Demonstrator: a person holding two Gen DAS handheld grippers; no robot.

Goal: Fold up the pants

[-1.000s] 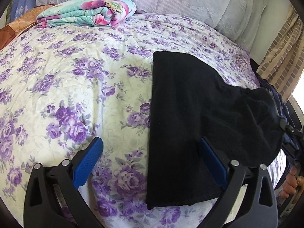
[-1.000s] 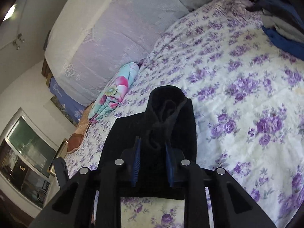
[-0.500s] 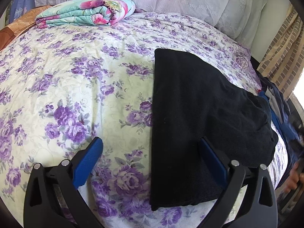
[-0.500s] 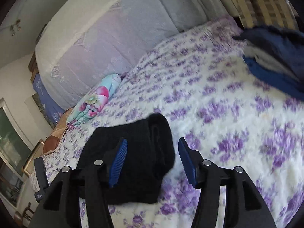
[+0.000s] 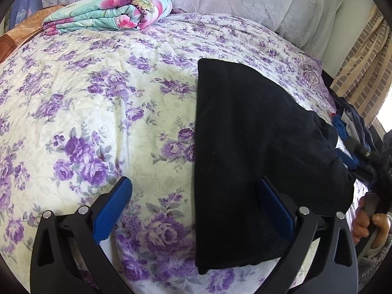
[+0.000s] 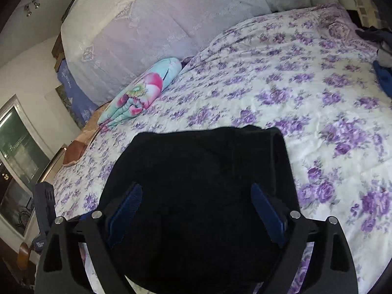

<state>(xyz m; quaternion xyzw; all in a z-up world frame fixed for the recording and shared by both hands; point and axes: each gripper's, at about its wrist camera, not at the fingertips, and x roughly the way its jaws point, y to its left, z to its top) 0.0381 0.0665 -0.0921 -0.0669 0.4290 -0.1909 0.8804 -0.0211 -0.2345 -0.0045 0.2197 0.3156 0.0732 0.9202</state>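
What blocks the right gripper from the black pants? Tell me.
Nothing visible. The right gripper hangs open directly over the folded black pants, with only the floral bedspread around them.

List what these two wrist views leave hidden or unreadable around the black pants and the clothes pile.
- Black pants: near edge in the right wrist view is hidden behind the right gripper; layer count unreadable, fabric too dark.
- Clothes pile: cut off by the frame edge in both views; items cannot be counted.
- Hand: only partly in the left wrist view, at the right edge.
- Left gripper: open, over the pants' left edge; contact unclear.
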